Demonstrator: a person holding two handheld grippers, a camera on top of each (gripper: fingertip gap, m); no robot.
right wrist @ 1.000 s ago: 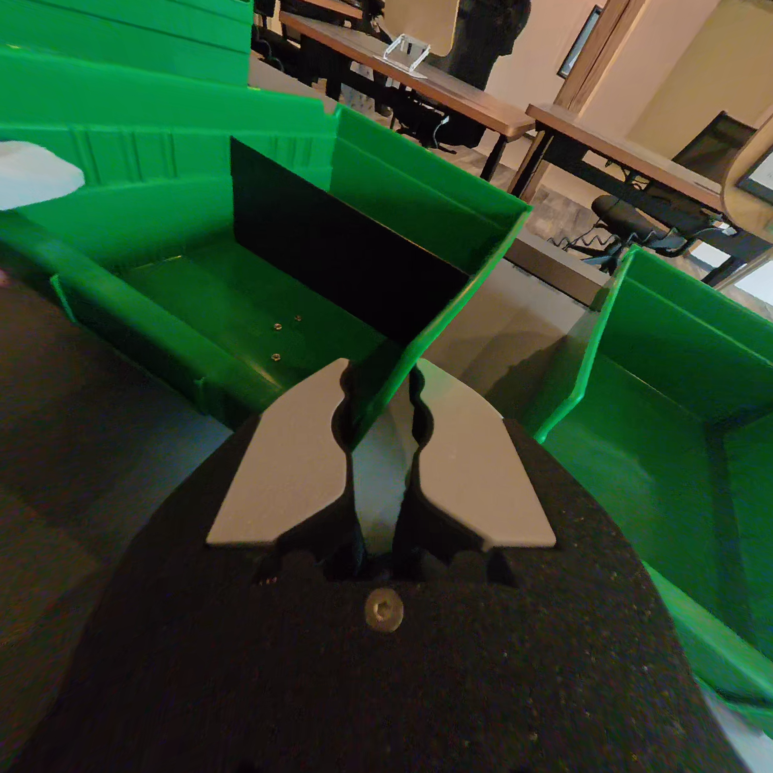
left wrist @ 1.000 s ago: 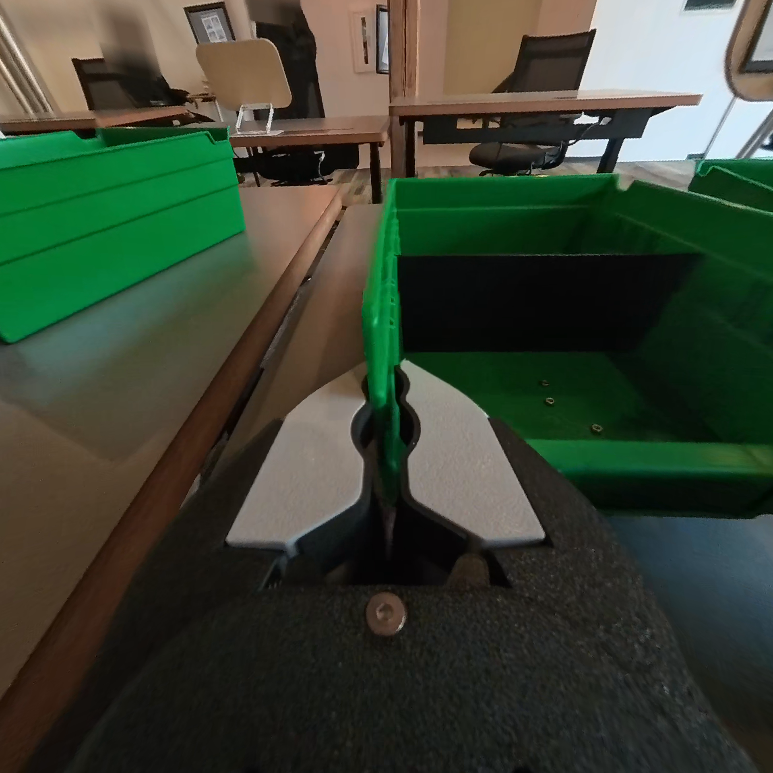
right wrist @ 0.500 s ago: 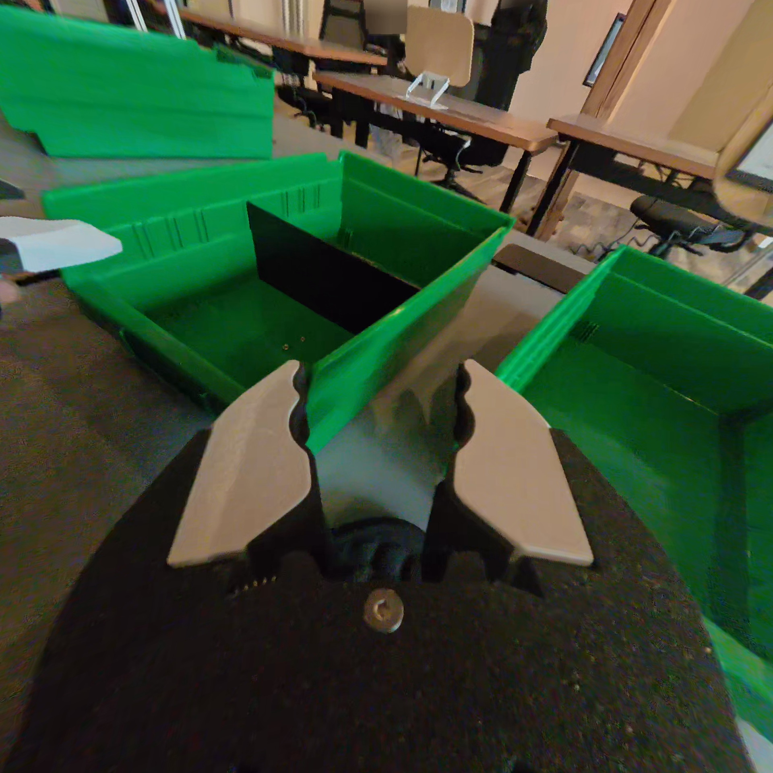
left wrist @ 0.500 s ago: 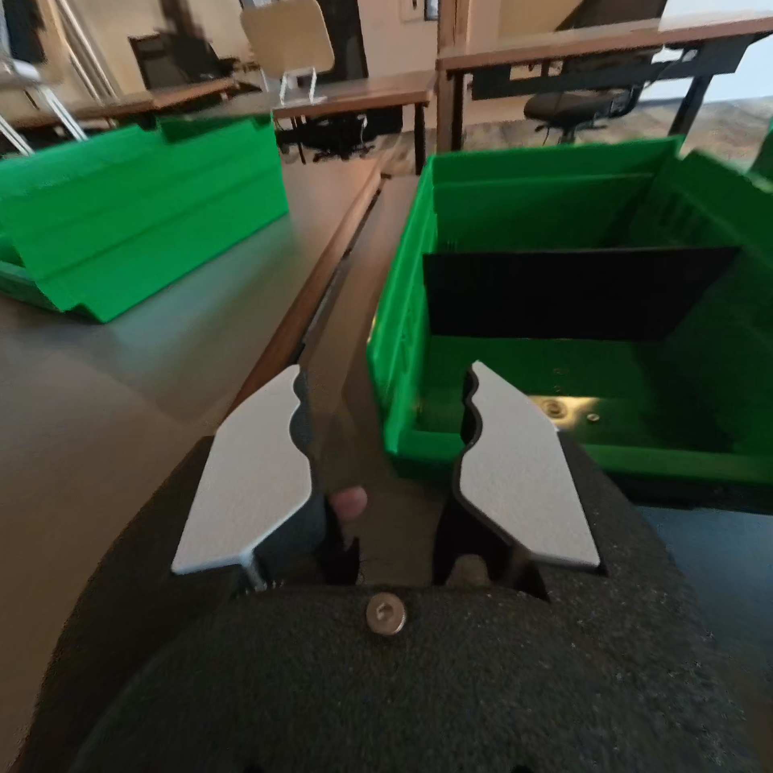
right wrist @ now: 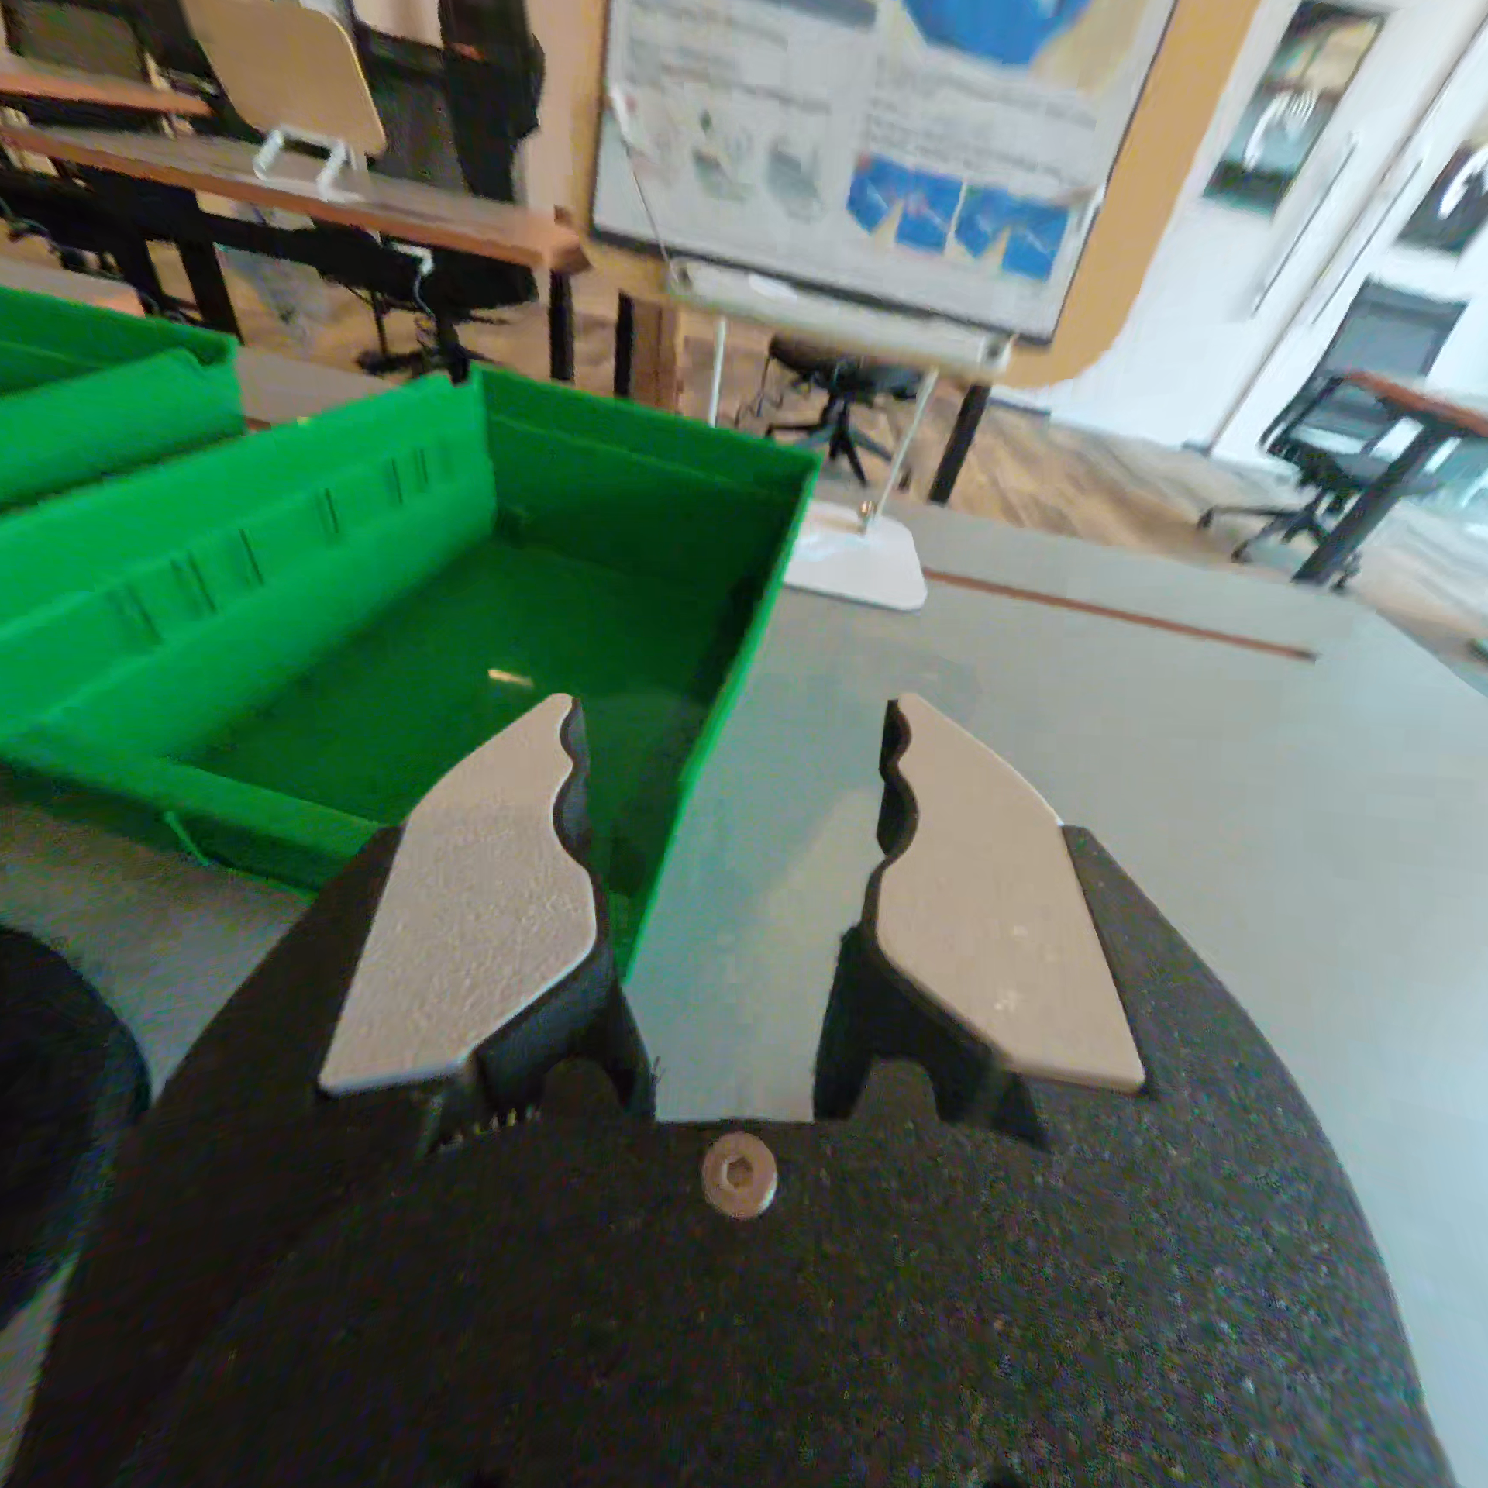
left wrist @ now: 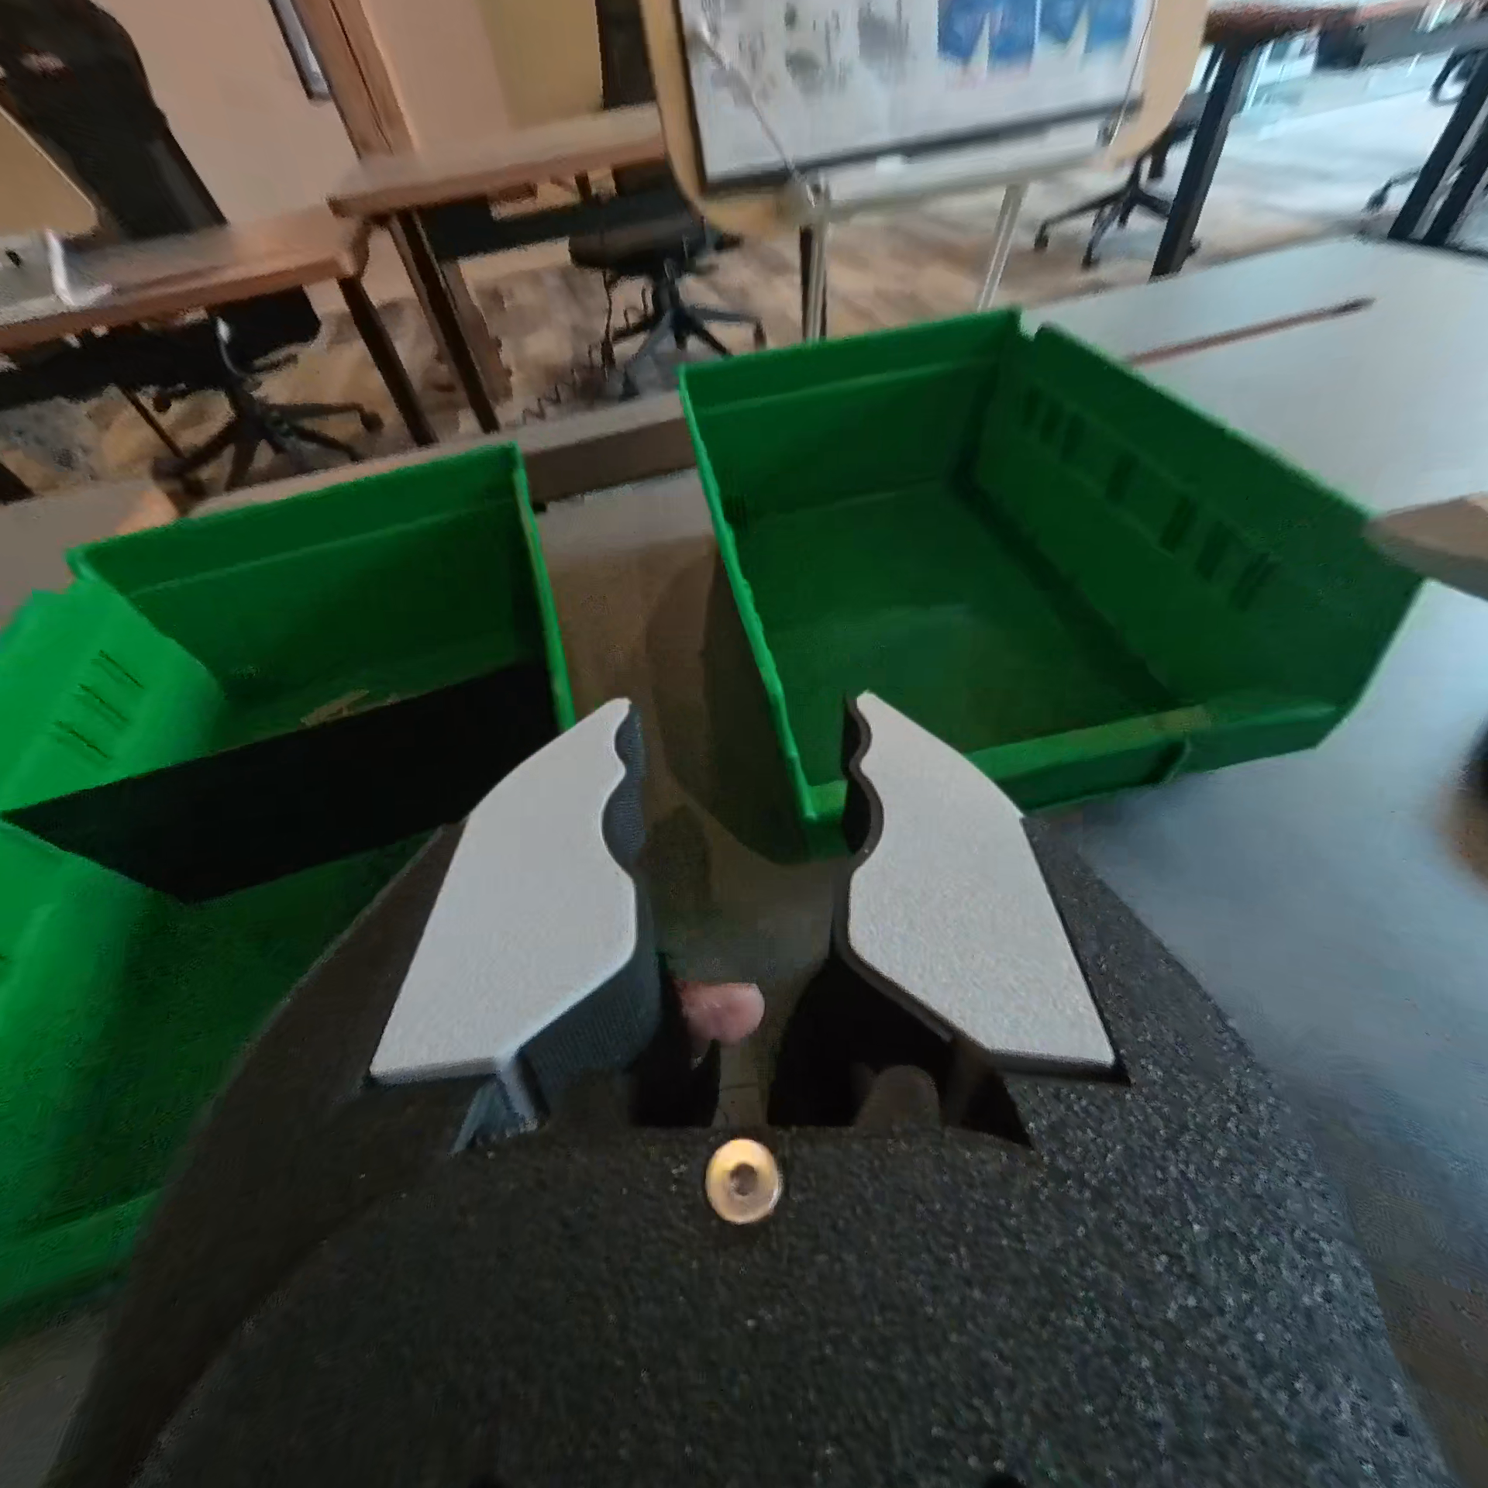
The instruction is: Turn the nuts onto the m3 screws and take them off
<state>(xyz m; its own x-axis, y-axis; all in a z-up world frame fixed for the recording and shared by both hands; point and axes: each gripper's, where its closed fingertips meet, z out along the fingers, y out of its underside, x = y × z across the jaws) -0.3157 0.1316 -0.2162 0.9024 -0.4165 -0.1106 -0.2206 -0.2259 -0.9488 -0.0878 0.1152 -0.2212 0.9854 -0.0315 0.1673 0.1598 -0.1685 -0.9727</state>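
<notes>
No nut or screw shows clearly in either view. In the left wrist view a green bin with a black divider (left wrist: pixel 282 644) stands at the left and a second green bin (left wrist: pixel 1006 564) at the right. My left gripper (left wrist: pixel 737 717) is open and holds nothing. It hangs over the gap between the bins, and the second bin's near left corner stands between its fingers, untouched. In the right wrist view my right gripper (right wrist: pixel 729 708) is open and holds nothing. It straddles the right wall of the second green bin (right wrist: pixel 443 644) without touching it.
A whiteboard stand's white foot (right wrist: pixel 861 555) sits on the grey table (right wrist: pixel 1127 765) beyond the bin. Another green bin (right wrist: pixel 105 403) is at the far left. Part of the other gripper's black body (right wrist: pixel 48 1087) shows at the lower left. Desks and office chairs stand behind.
Both grippers let go of the divided bin's side walls and opened. Both then swung right towards the second bin. The left jaws have since narrowed a little.
</notes>
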